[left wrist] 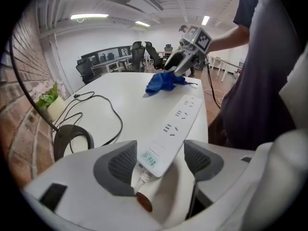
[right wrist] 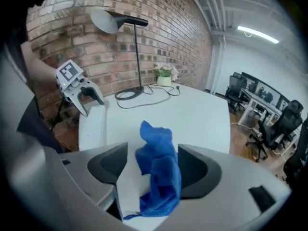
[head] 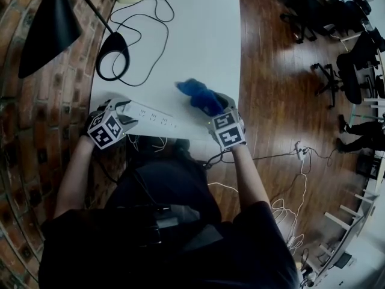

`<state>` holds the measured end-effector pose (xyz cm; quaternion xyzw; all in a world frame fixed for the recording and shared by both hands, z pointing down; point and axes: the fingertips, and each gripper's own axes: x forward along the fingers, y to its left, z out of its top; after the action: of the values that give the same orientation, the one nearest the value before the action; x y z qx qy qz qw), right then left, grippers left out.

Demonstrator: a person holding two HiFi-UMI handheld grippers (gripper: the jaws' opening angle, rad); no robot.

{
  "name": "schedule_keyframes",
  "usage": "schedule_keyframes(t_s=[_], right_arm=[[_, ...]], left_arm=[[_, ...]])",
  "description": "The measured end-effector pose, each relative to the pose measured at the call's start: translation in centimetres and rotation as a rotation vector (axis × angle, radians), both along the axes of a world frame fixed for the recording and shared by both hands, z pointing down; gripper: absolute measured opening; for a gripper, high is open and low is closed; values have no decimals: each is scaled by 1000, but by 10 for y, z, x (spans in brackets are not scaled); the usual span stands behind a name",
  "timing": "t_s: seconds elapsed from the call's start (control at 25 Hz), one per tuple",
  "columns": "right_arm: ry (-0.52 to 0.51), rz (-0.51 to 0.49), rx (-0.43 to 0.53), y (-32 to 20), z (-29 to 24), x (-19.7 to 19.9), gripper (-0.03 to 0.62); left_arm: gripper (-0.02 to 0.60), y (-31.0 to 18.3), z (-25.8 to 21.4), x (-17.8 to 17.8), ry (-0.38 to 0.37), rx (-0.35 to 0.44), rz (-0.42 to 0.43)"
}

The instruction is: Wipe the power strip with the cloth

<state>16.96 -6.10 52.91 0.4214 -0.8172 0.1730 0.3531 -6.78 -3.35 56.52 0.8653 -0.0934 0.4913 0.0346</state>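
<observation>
Here, the long white plastic power strip (head: 153, 116) lies near the lower edge of the white rectangular worktop (head: 198, 35), left of centre in the head view. Its cord end sits between the left tongs (head: 123, 108), whose jaws stand spread, with a gap showing beside the strip in the left gripper view. Just right of the strip's far end is the crumpled blue cloth (head: 198, 95); the right tongs (head: 220, 105) are spread wide around it, not pinching. A black desk lamp (head: 45, 26) fills the upper left.
</observation>
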Motion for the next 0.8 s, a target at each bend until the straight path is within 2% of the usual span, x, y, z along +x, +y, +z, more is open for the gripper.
schedule_keyframes(t_s=[0.04,0.2,0.32,0.4,0.56,0.72,0.8], right_arm=[[-27,-39,-1,5,-9,-13,346],[-97,-272,-85,35,-12,-91,367],[-18,-462,-164,58,20,-139,373],[58,-546,-189,64,41,-157,373],[139,-629,-225,71,67,-173,371],[103,-619,-175,67,67,-174,292],[104,-614,-146,66,65,-173,284]], left_arm=[[310,-1,0,0,-1,0,1],[314,-1,1,-1,3,-1,-11],[314,-1,1,0,3,2,-20],[316,0,1,2,-2,2,-23],[316,0,1,3,-6,11,-20],[316,0,-2,4,9,-18,-17],[316,-1,-5,5,13,-41,-6]])
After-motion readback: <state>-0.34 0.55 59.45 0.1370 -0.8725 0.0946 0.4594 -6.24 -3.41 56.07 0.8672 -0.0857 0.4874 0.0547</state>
